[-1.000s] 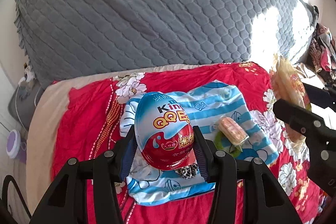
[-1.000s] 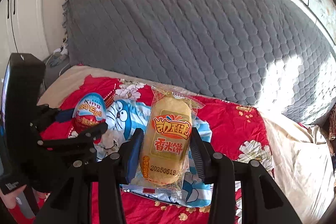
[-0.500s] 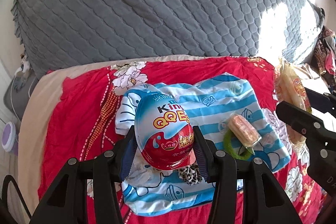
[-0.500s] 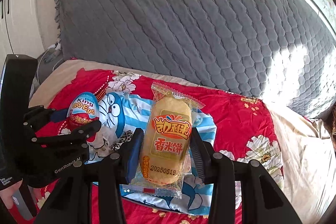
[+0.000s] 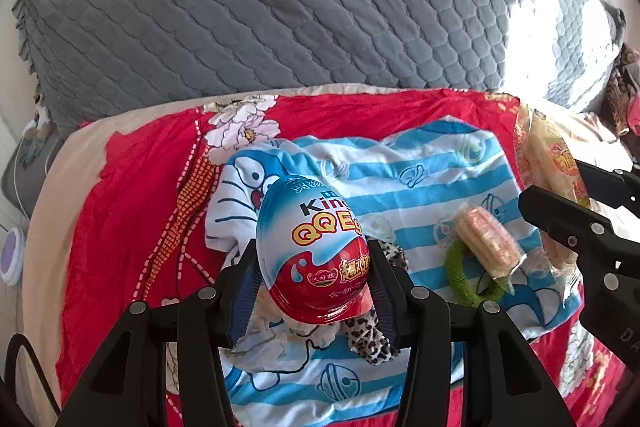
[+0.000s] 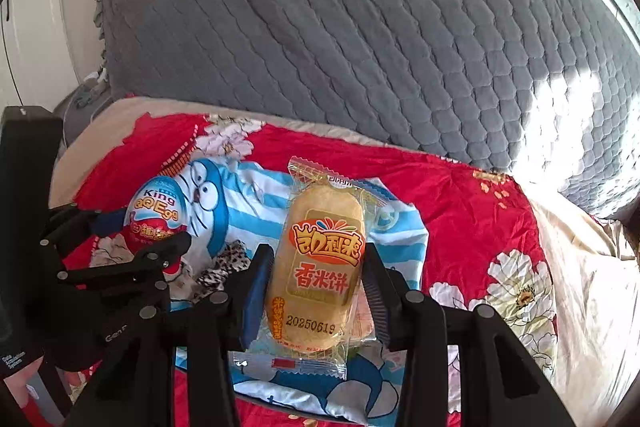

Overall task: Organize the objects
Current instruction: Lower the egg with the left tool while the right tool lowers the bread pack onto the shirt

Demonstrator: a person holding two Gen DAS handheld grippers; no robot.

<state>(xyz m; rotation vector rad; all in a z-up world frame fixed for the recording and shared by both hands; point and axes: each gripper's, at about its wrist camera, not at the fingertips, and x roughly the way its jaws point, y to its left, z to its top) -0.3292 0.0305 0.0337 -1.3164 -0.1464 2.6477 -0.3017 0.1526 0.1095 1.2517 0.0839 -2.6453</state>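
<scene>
My left gripper point(image 5: 312, 279) is shut on a blue, white and red toy egg point(image 5: 310, 247), held upright above a blue-and-white striped cartoon cloth point(image 5: 420, 187) spread on a red floral sheet point(image 5: 132, 219). My right gripper point(image 6: 316, 287) is shut on a yellow rice-cracker packet point(image 6: 316, 267), upright over the same cloth point(image 6: 256, 195). In the right wrist view the egg point(image 6: 156, 215) and left gripper point(image 6: 132, 255) sit at the left. On the cloth lie a small wrapped cracker point(image 5: 486, 243), a green ring point(image 5: 460, 275) and a leopard-print scrunchie point(image 5: 372, 339).
A grey quilted cover point(image 5: 280, 7) rises behind the red sheet. The right gripper point(image 5: 580, 239) with its packet point(image 5: 552, 163) comes in from the right edge of the left wrist view. A purple round object point(image 5: 10, 251) sits off the bed at far left.
Both grippers have sunk toward the striped cloth, which now looks larger and nearer. The egg and the cracker packet stay clamped as before.
</scene>
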